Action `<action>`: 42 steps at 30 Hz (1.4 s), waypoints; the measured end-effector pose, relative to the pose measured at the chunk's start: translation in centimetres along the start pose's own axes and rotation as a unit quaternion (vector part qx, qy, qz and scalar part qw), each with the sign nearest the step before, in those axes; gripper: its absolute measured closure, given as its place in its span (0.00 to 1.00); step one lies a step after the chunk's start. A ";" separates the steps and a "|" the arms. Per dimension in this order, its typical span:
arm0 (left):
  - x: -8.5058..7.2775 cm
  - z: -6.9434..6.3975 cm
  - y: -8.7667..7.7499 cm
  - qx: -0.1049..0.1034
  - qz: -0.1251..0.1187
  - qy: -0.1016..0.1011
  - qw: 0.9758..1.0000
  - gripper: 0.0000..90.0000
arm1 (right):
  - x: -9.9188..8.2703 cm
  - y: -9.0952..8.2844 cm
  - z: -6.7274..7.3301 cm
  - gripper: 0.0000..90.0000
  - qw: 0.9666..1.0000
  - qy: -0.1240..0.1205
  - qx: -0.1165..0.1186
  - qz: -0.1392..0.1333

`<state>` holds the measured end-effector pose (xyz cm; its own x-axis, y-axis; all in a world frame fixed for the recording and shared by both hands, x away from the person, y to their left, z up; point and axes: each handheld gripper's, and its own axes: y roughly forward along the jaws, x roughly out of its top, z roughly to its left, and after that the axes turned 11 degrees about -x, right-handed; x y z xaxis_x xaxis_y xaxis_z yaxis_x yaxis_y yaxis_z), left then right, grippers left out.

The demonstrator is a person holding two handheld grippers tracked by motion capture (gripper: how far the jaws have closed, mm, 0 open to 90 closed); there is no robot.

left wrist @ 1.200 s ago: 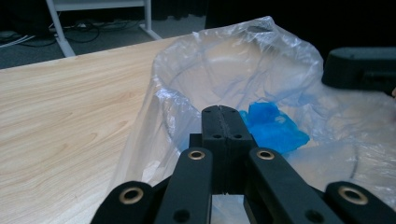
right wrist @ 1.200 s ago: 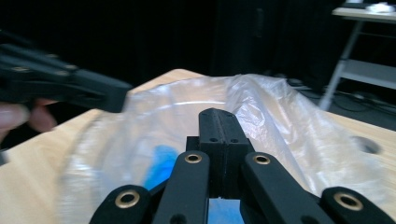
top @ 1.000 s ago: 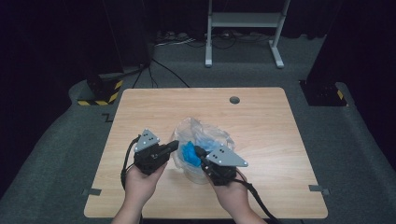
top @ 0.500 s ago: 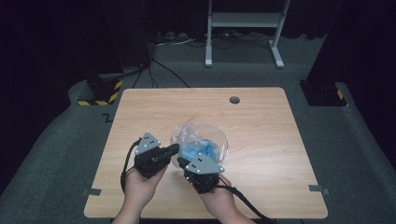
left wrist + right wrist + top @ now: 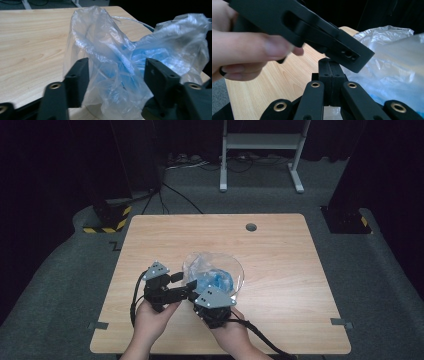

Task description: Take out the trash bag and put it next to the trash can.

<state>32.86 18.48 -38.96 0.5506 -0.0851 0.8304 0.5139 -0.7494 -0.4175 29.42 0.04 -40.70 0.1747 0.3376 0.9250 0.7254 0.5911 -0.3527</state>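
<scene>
While the right gripper [image 5: 329, 75] stays clamped on the bag [image 5: 212, 275], the left gripper [image 5: 117, 75] has just been opening, film loose between its jaws. Blue stuff [image 5: 147, 56] sits inside; bag handling looks midway.

Blue contents [image 5: 140, 58] blurred behind folds of clear plastic bag [image 5: 110, 50], unidentifiable. Bag's far right cut by frame edge beyond right jaw of left gripper [image 5: 116, 75]. Near pad of right gripper [image 5: 331, 71] screened from above by the other gripper's jaw; any film pinched there too small to tell.
</scene>
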 end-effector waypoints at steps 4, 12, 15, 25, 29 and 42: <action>-0.1 0.2 0.0 -0.003 0.009 0.000 1.000 0.65 | -0.1 -0.1 0.1 1.00 1.000 -0.002 0.001 -0.001; 0.1 -0.7 0.0 0.032 0.027 0.045 0.998 0.82 | 0.2 -0.7 0.0 0.95 1.000 -0.001 0.003 -0.007; 0.2 -0.9 -0.1 0.035 0.028 0.051 0.998 0.85 | 0.6 -1.2 -0.3 0.90 1.000 -0.001 -0.002 -0.016; 0.8 -1.3 -0.6 0.040 0.017 0.066 0.997 0.92 | 2.3 -3.4 -2.2 0.81 0.999 0.000 -0.029 -0.046; 0.9 -1.1 -0.7 0.038 0.009 0.065 0.997 0.93 | 2.8 -4.3 -3.3 0.79 0.998 0.008 -0.042 -0.053; 2.1 -0.9 0.1 0.021 -0.002 0.074 0.997 0.96 | 2.6 -7.0 -6.7 0.76 0.993 0.029 -0.105 -0.052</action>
<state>33.49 17.64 -36.97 0.4470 -0.1795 0.8763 0.5448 -0.7224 -0.4258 29.27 -8.10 -34.88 0.1241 0.2365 0.9637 0.8633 0.4531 -0.2224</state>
